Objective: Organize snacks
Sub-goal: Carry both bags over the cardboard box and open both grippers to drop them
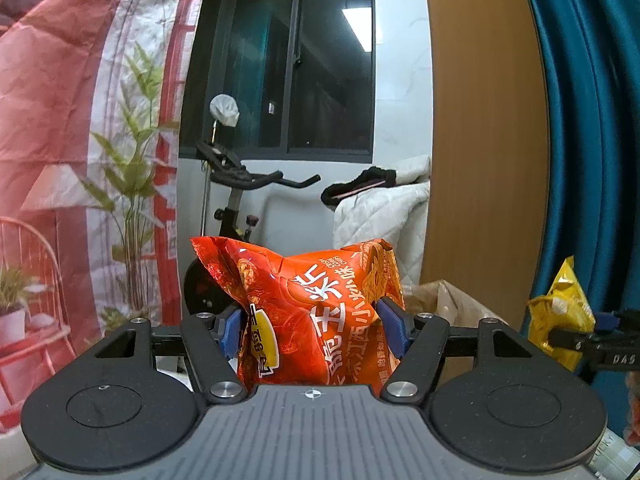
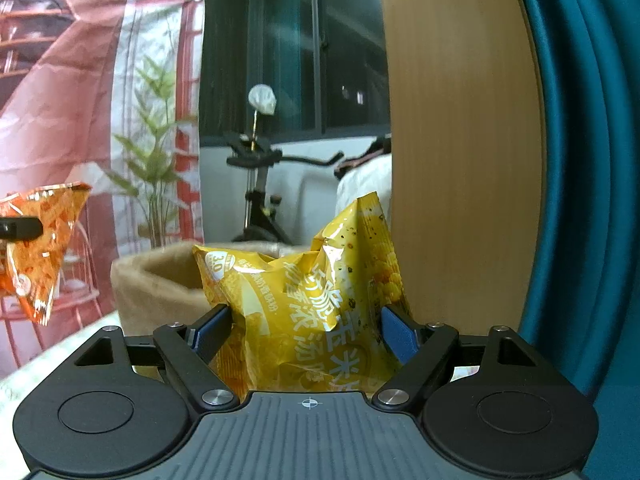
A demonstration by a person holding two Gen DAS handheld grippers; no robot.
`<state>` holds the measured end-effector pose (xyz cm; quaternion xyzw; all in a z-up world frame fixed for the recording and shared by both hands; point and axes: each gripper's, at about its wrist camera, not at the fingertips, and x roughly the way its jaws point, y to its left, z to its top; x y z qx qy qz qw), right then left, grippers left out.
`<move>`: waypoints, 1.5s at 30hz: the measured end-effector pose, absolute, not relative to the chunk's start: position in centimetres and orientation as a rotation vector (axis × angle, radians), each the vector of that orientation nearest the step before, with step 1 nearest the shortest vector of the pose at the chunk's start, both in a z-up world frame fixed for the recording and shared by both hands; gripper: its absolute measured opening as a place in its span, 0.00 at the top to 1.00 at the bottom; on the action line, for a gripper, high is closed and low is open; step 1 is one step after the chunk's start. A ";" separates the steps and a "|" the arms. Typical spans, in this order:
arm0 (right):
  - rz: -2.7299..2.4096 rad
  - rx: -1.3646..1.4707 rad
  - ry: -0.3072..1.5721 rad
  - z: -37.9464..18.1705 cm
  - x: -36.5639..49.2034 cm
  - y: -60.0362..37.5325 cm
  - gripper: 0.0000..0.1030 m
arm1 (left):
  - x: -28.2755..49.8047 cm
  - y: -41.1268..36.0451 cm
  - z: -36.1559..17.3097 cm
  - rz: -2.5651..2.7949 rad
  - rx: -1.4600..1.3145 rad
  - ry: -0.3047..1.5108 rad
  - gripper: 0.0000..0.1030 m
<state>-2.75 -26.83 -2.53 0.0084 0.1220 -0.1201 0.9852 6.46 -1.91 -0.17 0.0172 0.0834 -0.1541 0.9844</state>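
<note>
Backdrop (image 1: 60, 120): far left, printed cloth, red and white, wrinkled, hanging.
Plant (image 1: 132, 184): just right of the backdrop, tall, thin green leaves.
Bike (image 1: 236, 184): exercise bike, far centre, under a dark window (image 1: 316, 68); something white sits on a rod above its handlebars.
Quilt (image 1: 380, 208): white, right of the bike, dark cloth lying on top.
Left gripper (image 1: 312, 330): blue pads pinch the red bag from both sides; foil dents where the pads press.
Red bag (image 1: 316, 312): snack bag, upright between the left pads, raised clear of any surface, white lettering running sideways. In the right wrist view it shows at the far left edge (image 2: 40, 244), hanging in the air.
Paper bag (image 2: 160, 280): brown, open top, between and behind the two snack bags.
Right gripper (image 2: 306, 332): pads clamp the yellow bag on both sides.
Yellow bag (image 2: 304, 300): snack bag, crumpled, upright, lifted; right of the red bag, well apart from it.
Panel (image 1: 484, 140): wood, upright, far right of centre.
Curtain (image 1: 592, 120): teal, rightmost, in folds.
</note>
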 end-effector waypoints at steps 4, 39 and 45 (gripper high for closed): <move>-0.236 0.033 0.207 -0.8 -0.8 -28.1 0.24 | 8.8 -2.7 1.2 -0.304 0.050 0.151 0.33; -0.116 0.131 0.293 -2.4 12.5 -28.7 0.01 | 20.5 -2.9 0.0 -0.293 0.001 0.335 0.05; -0.120 0.115 0.293 -2.5 8.2 -28.3 0.01 | 16.2 1.1 -0.3 -0.278 -0.083 0.267 0.03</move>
